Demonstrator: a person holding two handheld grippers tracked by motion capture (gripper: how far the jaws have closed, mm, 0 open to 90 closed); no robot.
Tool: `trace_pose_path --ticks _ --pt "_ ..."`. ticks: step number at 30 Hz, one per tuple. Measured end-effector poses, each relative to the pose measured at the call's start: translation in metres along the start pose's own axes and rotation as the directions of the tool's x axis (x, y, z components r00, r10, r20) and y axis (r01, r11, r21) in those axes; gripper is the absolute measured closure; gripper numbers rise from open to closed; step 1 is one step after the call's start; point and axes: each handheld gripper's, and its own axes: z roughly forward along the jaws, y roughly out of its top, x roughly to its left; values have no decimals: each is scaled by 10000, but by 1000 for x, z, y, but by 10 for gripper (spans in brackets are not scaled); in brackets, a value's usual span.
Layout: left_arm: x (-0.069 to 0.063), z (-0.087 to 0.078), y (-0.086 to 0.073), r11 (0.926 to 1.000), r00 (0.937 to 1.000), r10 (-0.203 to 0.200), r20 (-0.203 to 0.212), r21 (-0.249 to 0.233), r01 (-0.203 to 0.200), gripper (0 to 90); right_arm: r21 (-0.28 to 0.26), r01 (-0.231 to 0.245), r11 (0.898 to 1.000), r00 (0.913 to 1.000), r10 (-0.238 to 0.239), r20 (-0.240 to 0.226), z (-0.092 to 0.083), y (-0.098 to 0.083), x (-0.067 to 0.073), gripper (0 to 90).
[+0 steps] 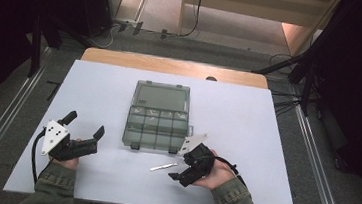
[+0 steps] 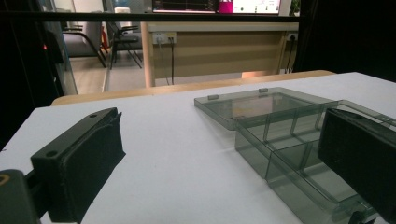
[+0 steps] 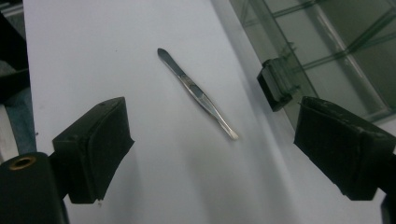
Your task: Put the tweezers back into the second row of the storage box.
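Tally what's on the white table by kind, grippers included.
Hand-held grippers: 2, left gripper and right gripper
Clear compartment box, lid open: 1
Metal tweezers: 1
Total: 4

My high view looks forward and down on the whole white table (image 1: 246, 138). My left gripper view sits low and faces level across it, while the right one looks closely down. All three share the transparent box (image 1: 160, 116).
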Motion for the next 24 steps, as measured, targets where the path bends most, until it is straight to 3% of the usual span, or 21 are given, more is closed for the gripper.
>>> trace_pose_path --ticks 4,7,11,24 --pt "0 0 0 10000 10000 -17 65 29 17 0 645 528 9965 9986 -530 10 9 11 2 169" --pt "0 0 0 10000 10000 -35 60 25 35 0 897 638 9939 9979 -628 -132 12 15 3 199" --pt "0 0 0 10000 9999 -83 85 10 83 0 1577 1094 9814 9939 -1063 -278 17 24 5 279" --pt "0 0 0 9999 9998 -132 124 16 132 0 2578 1521 9542 9884 -1465 -409 31 39 1 452"
